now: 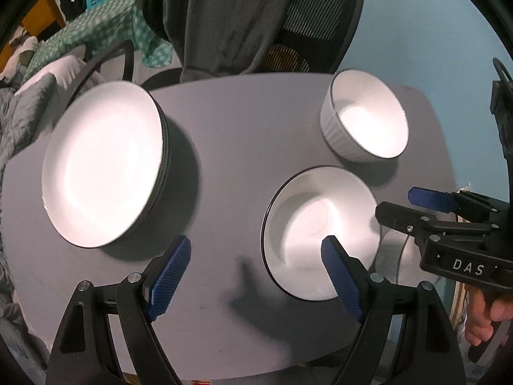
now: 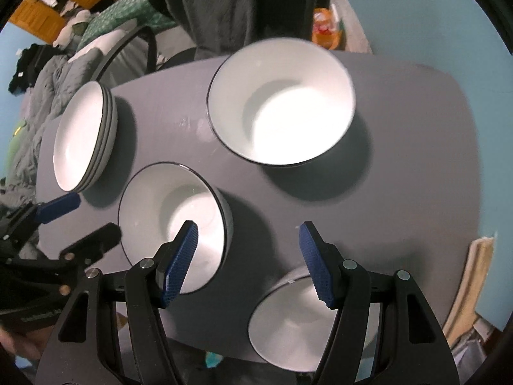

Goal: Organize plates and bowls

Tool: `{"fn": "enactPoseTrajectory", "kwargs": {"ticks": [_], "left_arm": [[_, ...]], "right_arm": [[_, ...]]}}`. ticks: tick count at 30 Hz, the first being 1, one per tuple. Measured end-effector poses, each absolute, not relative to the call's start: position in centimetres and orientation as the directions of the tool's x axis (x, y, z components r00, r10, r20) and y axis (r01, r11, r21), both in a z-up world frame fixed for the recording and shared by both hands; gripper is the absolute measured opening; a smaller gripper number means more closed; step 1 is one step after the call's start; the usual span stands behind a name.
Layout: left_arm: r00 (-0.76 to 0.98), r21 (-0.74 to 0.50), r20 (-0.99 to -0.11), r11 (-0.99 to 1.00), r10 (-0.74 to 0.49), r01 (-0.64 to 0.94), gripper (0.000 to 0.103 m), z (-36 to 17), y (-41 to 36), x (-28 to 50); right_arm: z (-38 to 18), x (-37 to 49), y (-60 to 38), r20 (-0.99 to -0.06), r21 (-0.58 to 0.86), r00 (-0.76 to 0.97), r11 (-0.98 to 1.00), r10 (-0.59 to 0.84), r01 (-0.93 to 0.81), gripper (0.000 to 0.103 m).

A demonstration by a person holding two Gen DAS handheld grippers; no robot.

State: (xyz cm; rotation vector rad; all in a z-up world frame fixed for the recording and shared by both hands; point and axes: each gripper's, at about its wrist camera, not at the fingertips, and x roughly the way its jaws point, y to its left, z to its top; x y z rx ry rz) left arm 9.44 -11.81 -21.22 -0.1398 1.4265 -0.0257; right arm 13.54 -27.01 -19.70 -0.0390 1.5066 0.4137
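1. Left gripper (image 1: 256,272) nearest lens in left wrist view: blue ribbed pads spread wide, nothing between, pointing down at bare grey tabletop (image 1: 231,147).
2. Right gripper (image 2: 248,263) likewise spread, empty; left pad over the near-left bowl (image 2: 173,221), right pad over the near-edge bowl (image 2: 288,324), not touching either as far as visible.
3. Near-edge bowl sits right at table's front edge, partly cropped by gripper.
4. Open strip of table between plate stack (image 1: 102,163) and near-left bowl; more bare room on the far right corner.
5. Plate stack at far-left edge: several white plates, dark rims, nested.
6. Large ribbed bowl (image 1: 365,115) far right, upright, apart from others.
7. All bowls white inside, thin dark rim, grey outside, empty, upright.
8. Mesh office chair (image 1: 307,19) with dark garment behind far edge.
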Motion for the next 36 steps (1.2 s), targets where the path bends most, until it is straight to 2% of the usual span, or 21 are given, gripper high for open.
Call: {"fn": "enactPoseTrajectory", "kwargs": {"ticks": [11,12,15,18,22,23,27,28,31,36], "left_arm": [[0.111,-0.121,-0.988,0.987,-0.110,-0.103,0.084,-24.3,-11.5,8.9],[0.109,-0.121,-0.988,0.987,-0.109,-0.105,0.084,-24.4,-11.4,8.8],[0.087,-0.127,-0.989,0.984,-0.117,-0.123,0.073,-25.0,-11.3,8.9],[0.075,-0.136,-0.989,0.981,-0.127,-0.139,0.071,-25.5,-11.3,8.9],[0.061,-0.163,-0.986,0.976,-0.156,-0.144,0.055,-25.8,-11.5,8.9],[0.058,-0.169,-0.985,0.975,-0.162,-0.144,0.054,-25.9,-11.6,8.9],[0.040,-0.202,-0.979,0.965,-0.198,-0.165,0.033,-26.2,-11.6,8.6],[0.027,-0.213,-0.977,0.961,-0.211,-0.178,0.025,-26.4,-11.5,8.5],[0.010,-0.243,-0.969,0.947,-0.247,-0.208,0.017,-26.7,-11.0,8.3],[0.010,-0.255,-0.966,0.941,-0.260,-0.220,0.013,-26.6,-10.6,7.9]], "right_arm": [[-22.9,14.1,-25.8,-0.969,0.243,-0.050,0.914,0.240,-0.326,0.065],[-23.1,14.1,-25.7,-0.969,0.247,-0.054,0.912,0.243,-0.327,0.063],[-23.6,14.1,-25.7,-0.969,0.248,-0.069,0.913,0.239,-0.324,0.057],[-24.0,14.1,-25.7,-0.967,0.255,-0.078,0.912,0.243,-0.320,0.052],[-24.4,13.9,-25.7,-0.965,0.260,-0.099,0.913,0.241,-0.313,0.034],[-24.5,13.8,-25.7,-0.964,0.266,-0.105,0.912,0.245,-0.312,0.029],[-24.2,13.7,-25.9,-0.958,0.286,-0.108,0.904,0.265,-0.317,0.016],[-24.3,13.7,-25.6,-0.957,0.288,-0.110,0.904,0.267,-0.317,0.014],[-24.3,13.5,-25.6,-0.960,0.279,-0.109,0.906,0.257,-0.319,0.012],[-24.3,13.6,-26.0,-0.966,0.260,-0.099,0.909,0.241,-0.324,0.007]]}}
